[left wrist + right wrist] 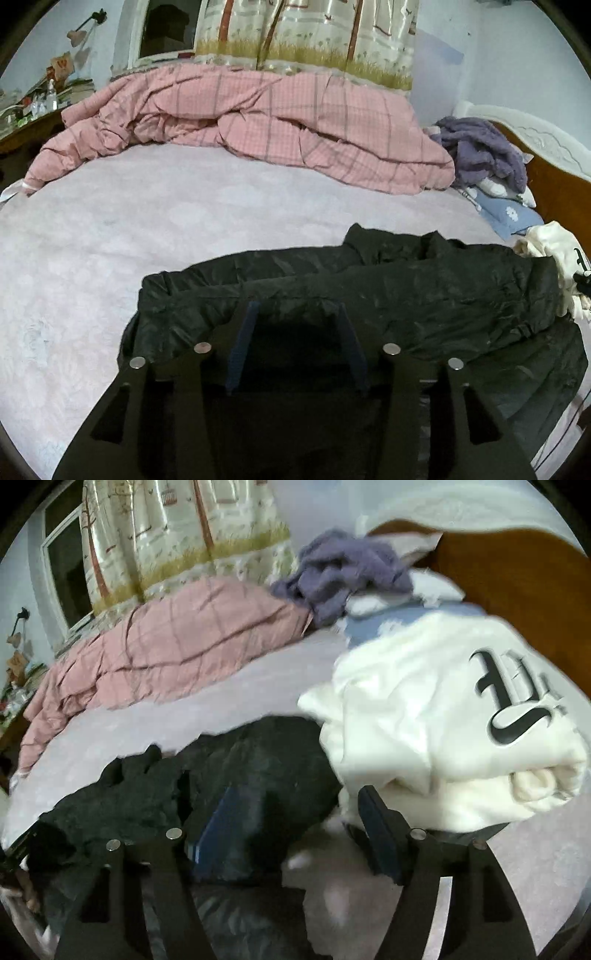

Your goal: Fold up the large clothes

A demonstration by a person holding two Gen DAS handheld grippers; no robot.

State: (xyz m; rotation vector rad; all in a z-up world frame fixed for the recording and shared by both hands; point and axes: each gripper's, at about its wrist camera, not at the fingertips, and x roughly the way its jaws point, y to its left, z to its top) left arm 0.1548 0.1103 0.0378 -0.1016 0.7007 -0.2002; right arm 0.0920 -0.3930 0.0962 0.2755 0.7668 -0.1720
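Looking ahead, I see the black jacket (369, 291) stretching crosswise under my spread left gripper (297, 314), nearer than my spread right gripper (299, 801).

Black jacket (369, 295) crumpled, seemingly part-folded, on pale bed sheet; white printed sweatshirt (424, 709) touching.

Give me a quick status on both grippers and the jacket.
Left gripper open over black jacket. Right gripper open, nothing gripped. Jacket partly folded on bed. White sweatshirt crowds its far end.
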